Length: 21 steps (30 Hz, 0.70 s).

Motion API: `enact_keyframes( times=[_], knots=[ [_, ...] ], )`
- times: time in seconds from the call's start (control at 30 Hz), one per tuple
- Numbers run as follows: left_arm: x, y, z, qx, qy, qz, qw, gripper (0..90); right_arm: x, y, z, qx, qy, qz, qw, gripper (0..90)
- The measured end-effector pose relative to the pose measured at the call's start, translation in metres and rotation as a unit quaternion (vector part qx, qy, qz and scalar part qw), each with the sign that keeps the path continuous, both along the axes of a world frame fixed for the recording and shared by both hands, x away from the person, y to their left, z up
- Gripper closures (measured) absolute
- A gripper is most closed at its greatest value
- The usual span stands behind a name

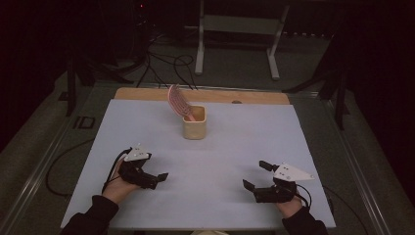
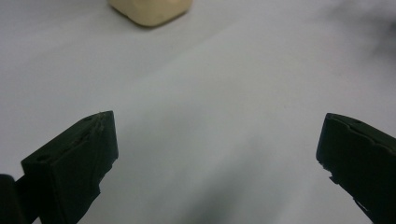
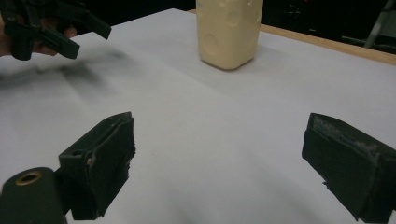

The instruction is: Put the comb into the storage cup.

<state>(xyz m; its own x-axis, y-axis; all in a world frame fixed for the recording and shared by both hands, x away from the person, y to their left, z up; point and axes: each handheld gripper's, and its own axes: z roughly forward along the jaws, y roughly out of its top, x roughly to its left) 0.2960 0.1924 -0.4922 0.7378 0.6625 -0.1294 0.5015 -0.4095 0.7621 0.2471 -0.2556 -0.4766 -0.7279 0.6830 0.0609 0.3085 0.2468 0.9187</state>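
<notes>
- The person sits at the near edge of the table, which has a pale sheet over it and a strip of bare wood along the far side.
- A cream-coloured holder stands upright toward the far middle of the sheet, well apart from both hands.
- A pink slotted spatula sticks out of the holder, its head leaning up and to the left over the rim.
- The left gripper rests low at the near left of the sheet, held in the person's hand; its own view shows the jaws spread wide with bare sheet between them and the holder's base at the top edge.
- The right gripper sits at the near right, jaws likewise parted and grasping nothing.
- From the right gripper view, the holder stands ahead, slightly left of centre, and the other gripper shows at the upper left.
</notes>
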Motion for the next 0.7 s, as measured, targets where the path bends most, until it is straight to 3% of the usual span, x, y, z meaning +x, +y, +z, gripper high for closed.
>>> enact_keyframes(
  times=[0.7],
  knots=[
    [-0.03, 0.029, -0.014, 0.002, 0.001, 0.006, 1.0, 0.0, 0.0, 0.0, -0.001, -0.001, 0.0, 0.001, 1.0, 9.0]
  ],
)
